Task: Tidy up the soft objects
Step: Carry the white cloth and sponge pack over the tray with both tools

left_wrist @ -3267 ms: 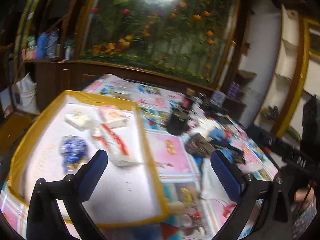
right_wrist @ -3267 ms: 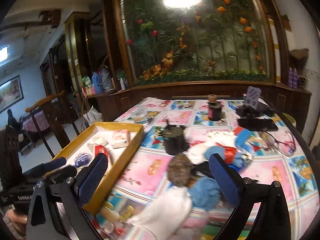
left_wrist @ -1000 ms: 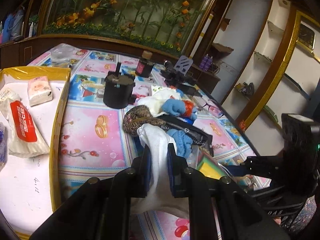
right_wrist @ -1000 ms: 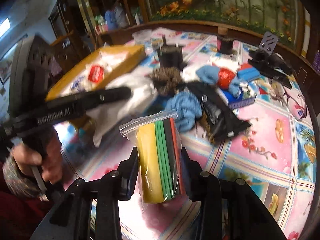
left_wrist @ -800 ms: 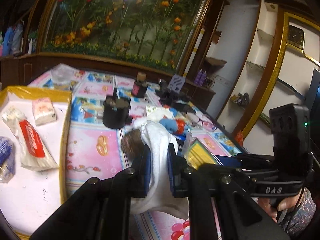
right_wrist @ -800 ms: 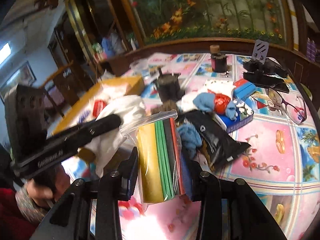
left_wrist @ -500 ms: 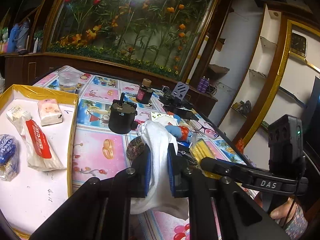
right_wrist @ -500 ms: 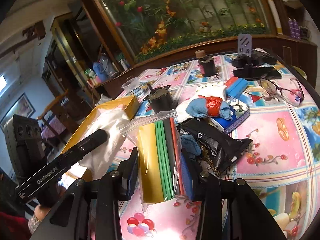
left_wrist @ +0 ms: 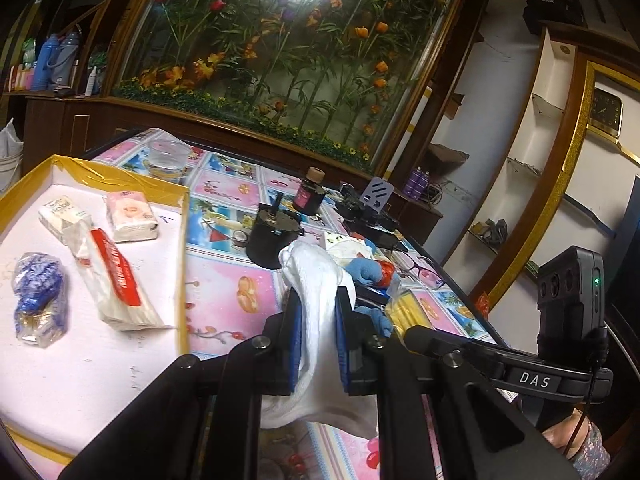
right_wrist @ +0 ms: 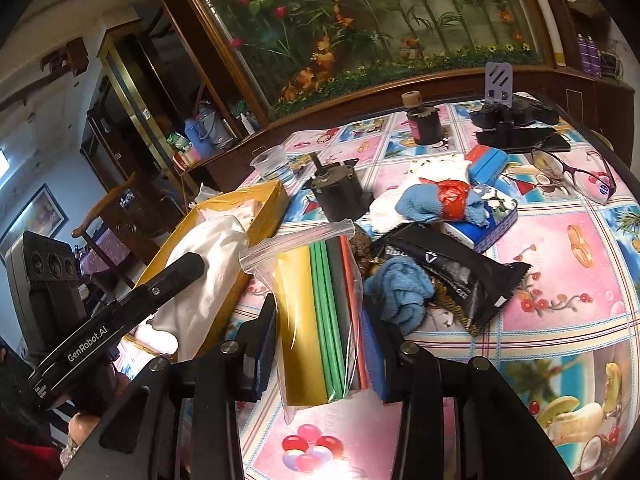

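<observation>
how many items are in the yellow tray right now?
4 in the yellow tray: blue bundle, red-labelled pack, pink tissue pack, white pack, which touches the red-labelled one.

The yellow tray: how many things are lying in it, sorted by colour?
In the tray:
Blue: 1, the blue bundle
White with red: 1, the long pack
Pink: 1, the pink tissue pack
White: 1, the white tissue pack
Total: 4
</observation>
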{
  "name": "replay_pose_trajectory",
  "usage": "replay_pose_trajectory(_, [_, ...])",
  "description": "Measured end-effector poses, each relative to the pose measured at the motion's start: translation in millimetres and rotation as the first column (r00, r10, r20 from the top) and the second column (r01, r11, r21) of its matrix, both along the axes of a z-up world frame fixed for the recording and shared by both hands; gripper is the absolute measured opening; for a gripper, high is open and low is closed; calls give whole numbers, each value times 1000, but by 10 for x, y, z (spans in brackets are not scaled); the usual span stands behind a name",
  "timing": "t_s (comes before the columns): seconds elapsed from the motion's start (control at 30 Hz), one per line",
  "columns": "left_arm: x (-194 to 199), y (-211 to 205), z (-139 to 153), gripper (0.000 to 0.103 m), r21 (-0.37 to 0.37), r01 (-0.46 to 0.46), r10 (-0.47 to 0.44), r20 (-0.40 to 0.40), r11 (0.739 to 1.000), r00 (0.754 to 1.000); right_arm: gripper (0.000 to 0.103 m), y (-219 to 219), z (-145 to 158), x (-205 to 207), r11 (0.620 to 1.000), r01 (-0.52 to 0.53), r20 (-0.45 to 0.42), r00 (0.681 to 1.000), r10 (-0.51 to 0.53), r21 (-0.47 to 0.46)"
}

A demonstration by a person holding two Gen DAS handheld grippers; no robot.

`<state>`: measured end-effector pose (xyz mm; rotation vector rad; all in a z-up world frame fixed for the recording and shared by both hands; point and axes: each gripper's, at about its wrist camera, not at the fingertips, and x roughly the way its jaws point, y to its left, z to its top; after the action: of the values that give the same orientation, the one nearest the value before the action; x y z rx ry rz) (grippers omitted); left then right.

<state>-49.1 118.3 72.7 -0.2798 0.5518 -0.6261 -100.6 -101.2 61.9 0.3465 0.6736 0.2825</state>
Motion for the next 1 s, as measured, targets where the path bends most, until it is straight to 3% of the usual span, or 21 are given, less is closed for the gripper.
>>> replay_pose_trajectory(0.43, [34, 879, 40, 14, -54, -154, 153, -31, 987, 988, 42, 537, 164, 76, 995, -99, 4, 995, 99, -7])
replay_pose_trajectory(0.8, [231, 1719, -158, 14, -26, -366, 359, -142, 930, 922, 42, 1428, 147, 480, 966, -258, -37, 966, 257, -19])
replay_pose_trajectory(0.9, [291, 1846, -253, 14, -40, -378, 364, -193, 925, 911, 42, 1683, 51, 615, 955, -295, -66, 954, 294, -6])
replay_pose_trajectory(1.0, [269, 1860, -253, 14, -36, -389, 377, -175, 921, 909, 42, 1864, -54, 732, 950, -311, -96, 946, 309, -4])
